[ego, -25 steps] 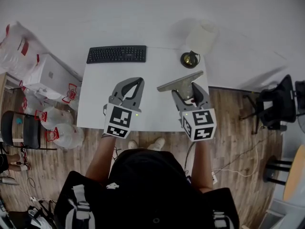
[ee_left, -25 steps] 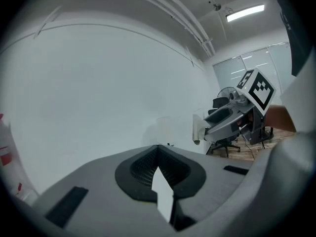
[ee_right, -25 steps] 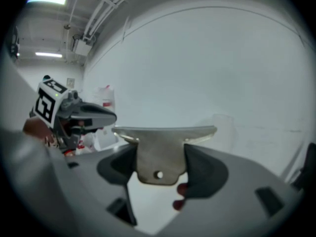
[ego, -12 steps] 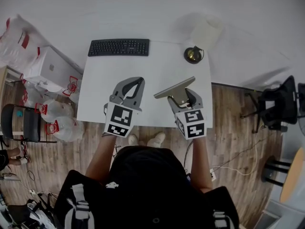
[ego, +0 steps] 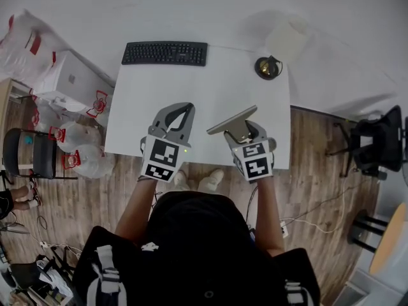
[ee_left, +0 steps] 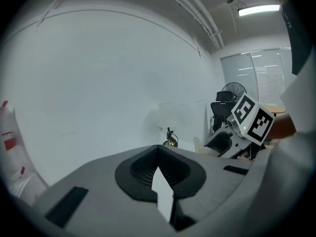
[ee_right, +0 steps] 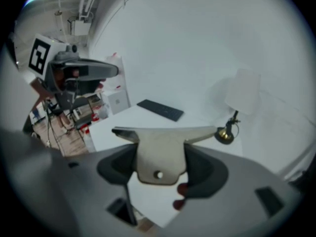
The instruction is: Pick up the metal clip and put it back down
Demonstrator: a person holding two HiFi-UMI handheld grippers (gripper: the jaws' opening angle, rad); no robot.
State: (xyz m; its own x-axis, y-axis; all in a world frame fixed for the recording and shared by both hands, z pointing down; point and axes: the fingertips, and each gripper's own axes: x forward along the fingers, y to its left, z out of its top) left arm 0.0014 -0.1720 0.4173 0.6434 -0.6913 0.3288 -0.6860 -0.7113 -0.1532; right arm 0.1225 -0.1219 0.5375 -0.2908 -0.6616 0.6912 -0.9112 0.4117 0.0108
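One gripper, the right gripper (ego: 245, 132), has drawn the metal clip (ego: 232, 119) back toward the counter's (ego: 210, 81) near edge, still pinching it aloft with the set-down pending, while the left gripper (ego: 181, 116) stays pressed together, empty.

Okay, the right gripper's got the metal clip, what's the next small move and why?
Probably lower the right gripper straight down toward the white table. Its jaws are shut on the metal clip, which looks held above the tabletop, so it likely needs to touch down before the jaws open.
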